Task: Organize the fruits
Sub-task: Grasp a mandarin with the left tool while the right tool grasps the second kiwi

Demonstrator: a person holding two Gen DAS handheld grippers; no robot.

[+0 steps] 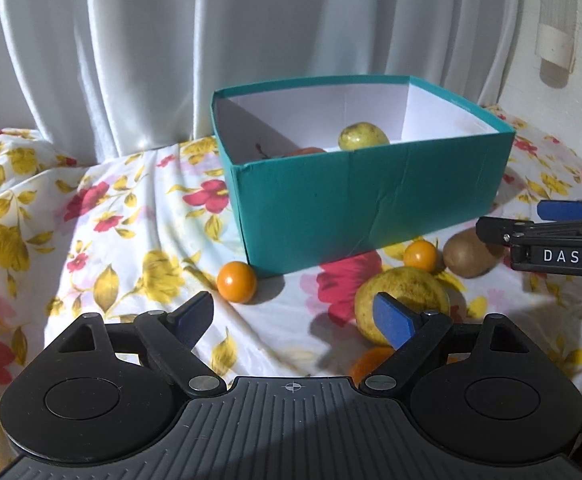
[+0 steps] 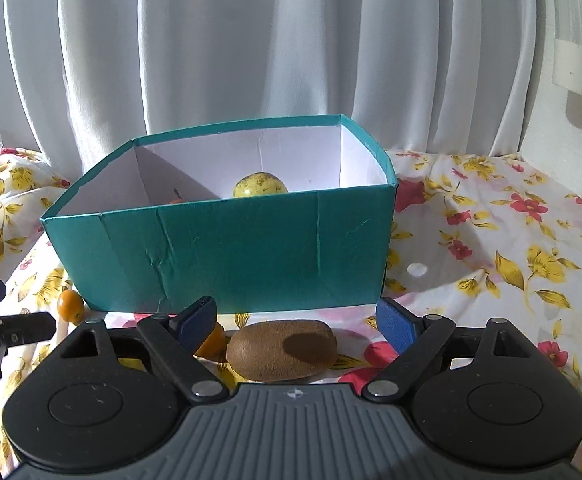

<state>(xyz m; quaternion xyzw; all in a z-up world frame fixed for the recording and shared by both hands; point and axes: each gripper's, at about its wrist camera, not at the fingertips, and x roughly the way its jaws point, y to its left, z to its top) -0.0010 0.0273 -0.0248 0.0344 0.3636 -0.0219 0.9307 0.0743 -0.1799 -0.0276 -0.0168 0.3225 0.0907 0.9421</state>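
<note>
**Inspector:** Report the receptacle and the reason for its position.

**Assistant:** One teal box (image 1: 371,208) stands on the floral-covered table (image 1: 111,208), open side up, against the curtain (image 1: 171,40). In my judgement it is the collecting point, set within reach of both tools.

**Inspector:** Contents?

**Assistant:** One yellow-green fruit (image 1: 363,136) plainly inside; beside it the top of one orange-red piece (image 1: 305,151), kind not determinable.

**Inspector:** Loose fruit?

**Assistant:** Outside, in front of the box: one kiwi (image 2: 281,354), one large yellow-green fruit (image 1: 403,304), and two small orange fruits, one at the box's corner (image 1: 236,282), one next to the kiwi (image 1: 420,256). A further orange piece (image 1: 371,362) lies half hidden behind a finger; five loose in all.

**Inspector:** The tongs?

**Assistant:** Left tongs (image 1: 295,320) are spread wide and empty, angled down between the corner orange and the large fruit. Right tongs (image 2: 295,322) are likewise spread wide, holding nothing; the kiwi lies between them, untouched, probably the next pick.
</note>
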